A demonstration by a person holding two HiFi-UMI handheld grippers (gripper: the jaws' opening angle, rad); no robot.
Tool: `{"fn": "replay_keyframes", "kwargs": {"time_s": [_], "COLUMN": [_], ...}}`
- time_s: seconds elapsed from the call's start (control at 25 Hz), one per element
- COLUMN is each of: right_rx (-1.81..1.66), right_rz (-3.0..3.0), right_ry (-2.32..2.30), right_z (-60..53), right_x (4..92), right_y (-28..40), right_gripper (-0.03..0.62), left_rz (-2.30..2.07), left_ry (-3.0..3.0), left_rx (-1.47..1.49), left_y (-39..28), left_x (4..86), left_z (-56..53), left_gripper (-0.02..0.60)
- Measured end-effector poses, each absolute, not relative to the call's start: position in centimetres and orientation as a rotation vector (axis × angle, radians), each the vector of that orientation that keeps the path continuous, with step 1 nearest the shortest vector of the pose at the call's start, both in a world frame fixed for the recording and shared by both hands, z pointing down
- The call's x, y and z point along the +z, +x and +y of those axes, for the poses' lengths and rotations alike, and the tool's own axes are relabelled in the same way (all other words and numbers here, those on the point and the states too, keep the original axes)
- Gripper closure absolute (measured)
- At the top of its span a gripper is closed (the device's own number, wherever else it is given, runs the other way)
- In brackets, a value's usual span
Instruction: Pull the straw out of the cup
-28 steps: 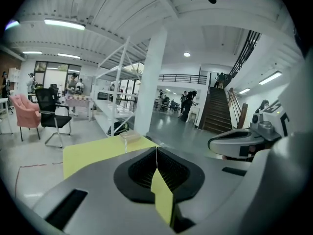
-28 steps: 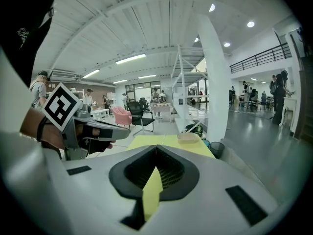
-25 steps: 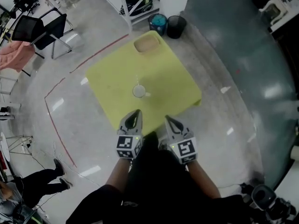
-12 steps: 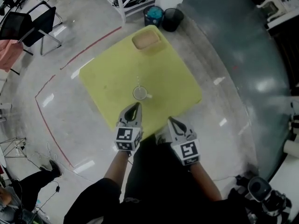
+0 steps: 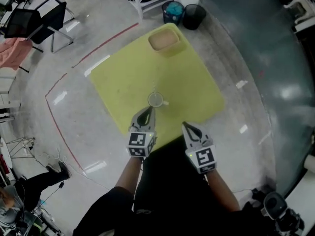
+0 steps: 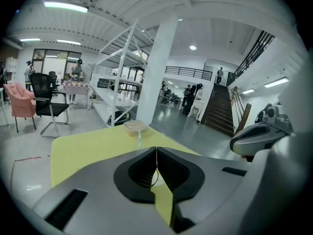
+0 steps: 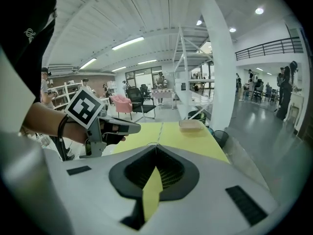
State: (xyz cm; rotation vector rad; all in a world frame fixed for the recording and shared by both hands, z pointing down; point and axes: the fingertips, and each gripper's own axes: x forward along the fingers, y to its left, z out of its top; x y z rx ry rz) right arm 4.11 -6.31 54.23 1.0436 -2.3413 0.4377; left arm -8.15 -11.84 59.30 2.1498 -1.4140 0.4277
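Cup [image 5: 155, 100] near the middle of the yellow table [image 5: 197, 77], straw [image 5: 154, 89] standing in it, thin and roughly upright

Left gripper [image 5: 149, 110] at the near table edge, tips pointing at the cup from just short of it; contact can't be made out from the head view. Its own view: jaws pressed together, nothing between them, and the straw [image 6: 139, 140] shows just above the tips

Right gripper [image 5: 186, 126] beside it, a bit further back from the cup, over the near edge. Jaws also pressed together and empty; the left gripper [image 7: 129, 127] shows at the left in that view

Shallow tan container [image 5: 166, 41] on the far corner of the table. Teal bin [image 5: 173, 9] and black bin [image 5: 194, 14] on the floor just beyond that corner
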Motion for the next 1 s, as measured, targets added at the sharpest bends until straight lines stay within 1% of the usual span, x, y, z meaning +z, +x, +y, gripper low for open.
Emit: {"fn": "replay_keyframes", "kwargs": {"time_s": [0.16, 0.32, 1.0], "right_rx": [0.397, 0.430, 0.496], "right_rz": [-2.358, -2.354, -2.308], "right_ry": [1.001, 1.012, 1.036], "right_z": [-7.9, -9.6, -11.0], "right_x": [53.9, 54.4, 55.5], "right_y": [3.8, 4.2, 5.3], "right_gripper": [0.577, 0.578, 0.577], "left_rz": [-1.451, -1.483, -1.331], "left_ry": [2.102, 2.126, 2.075], "left_rx": [0.440, 0.487, 0.622], "left_y": [-9.8, -10.3, -9.1], "left_x": [59.6, 60.3, 64.8], "left_z": [-13.1, -15.5, -17.4], "left_gripper": [0.537, 0.537, 0.537]}}
